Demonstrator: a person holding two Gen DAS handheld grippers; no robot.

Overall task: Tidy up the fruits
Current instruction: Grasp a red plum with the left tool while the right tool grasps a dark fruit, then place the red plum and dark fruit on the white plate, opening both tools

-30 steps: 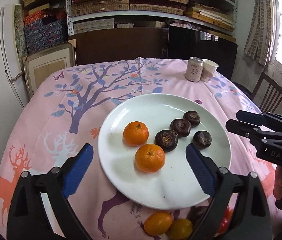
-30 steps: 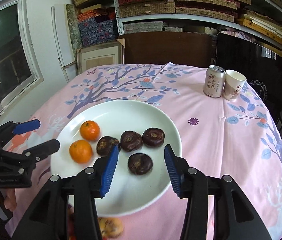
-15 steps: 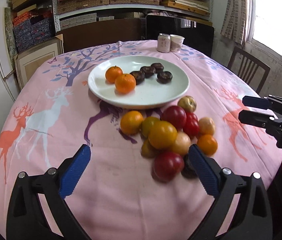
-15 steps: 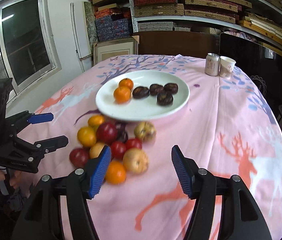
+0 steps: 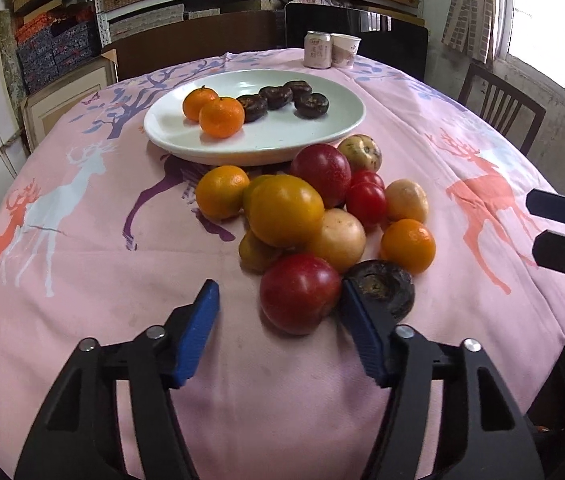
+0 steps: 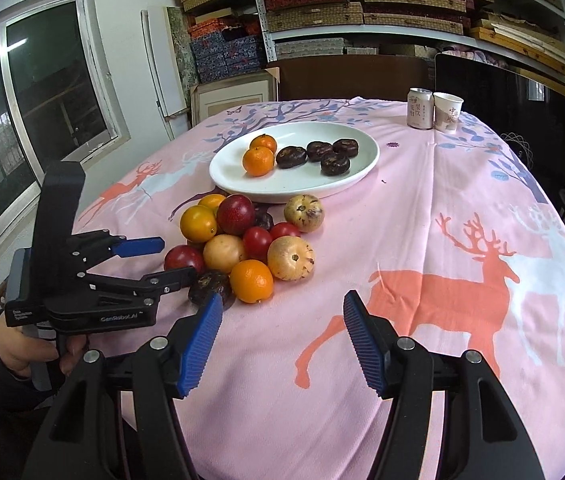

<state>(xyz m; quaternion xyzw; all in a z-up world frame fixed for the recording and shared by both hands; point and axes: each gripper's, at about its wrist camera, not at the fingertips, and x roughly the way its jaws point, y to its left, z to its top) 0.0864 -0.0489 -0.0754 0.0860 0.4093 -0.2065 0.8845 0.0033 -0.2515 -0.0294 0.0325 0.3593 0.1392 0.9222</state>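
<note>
Left tool (image 5: 278, 308) closing around the nearest red plum (image 5: 300, 293) at the pile's front edge on the tabletop (image 5: 82, 280); right pad touching or nearly so, left pad apart, so no grip yet. Centre on the plum and keep the right finger off the dark water chestnut (image 5: 382, 288) just beside it. Plate (image 5: 266, 140) lies beyond the pile. Right tool (image 6: 280, 330) stands half open, empty, over bare cloth.

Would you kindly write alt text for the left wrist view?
The left gripper is closing its blue jaws around a dark red round fruit at the near edge of a fruit pile on a pink deer-print tablecloth; a white plate sits behind.
</note>
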